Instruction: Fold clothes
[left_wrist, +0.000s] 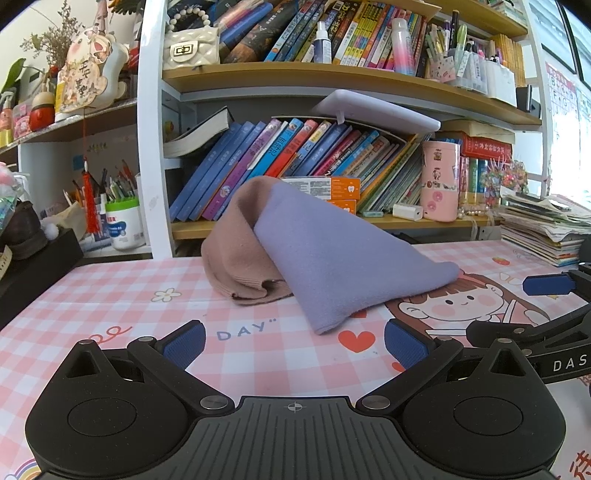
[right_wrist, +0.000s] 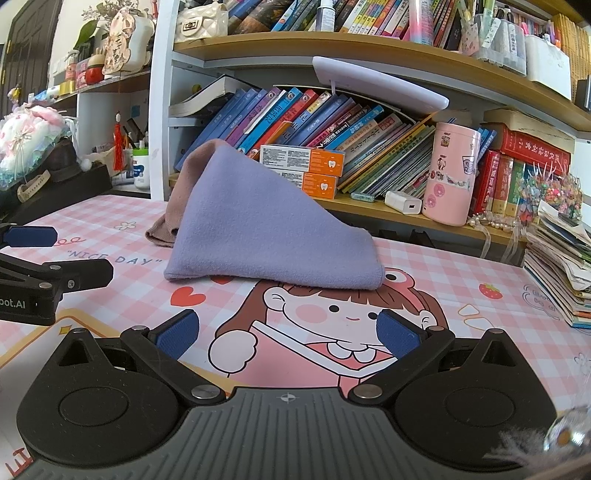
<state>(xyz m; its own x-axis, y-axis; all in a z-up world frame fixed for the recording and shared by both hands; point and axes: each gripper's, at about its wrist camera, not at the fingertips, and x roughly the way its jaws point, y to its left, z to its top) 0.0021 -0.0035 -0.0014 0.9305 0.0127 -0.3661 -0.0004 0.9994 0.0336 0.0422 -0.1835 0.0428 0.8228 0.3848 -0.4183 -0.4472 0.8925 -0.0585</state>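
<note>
Left wrist view: the left hand-held gripper (left_wrist: 294, 343) hangs wide apart, holding nothing, over the pink checked bench (left_wrist: 110, 295). Ahead of it lies the purple cloth (left_wrist: 332, 258), draped over a brown garment (left_wrist: 236, 251). Right wrist view: the right hand-held gripper (right_wrist: 288, 332) is likewise spread wide, the purple cloth (right_wrist: 258, 229) just ahead, untouched.

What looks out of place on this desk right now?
The purple cloth is peaked like a tent over the bunched brown garment, not flat. Both the left gripper and the right gripper are open, holding nothing.
</note>
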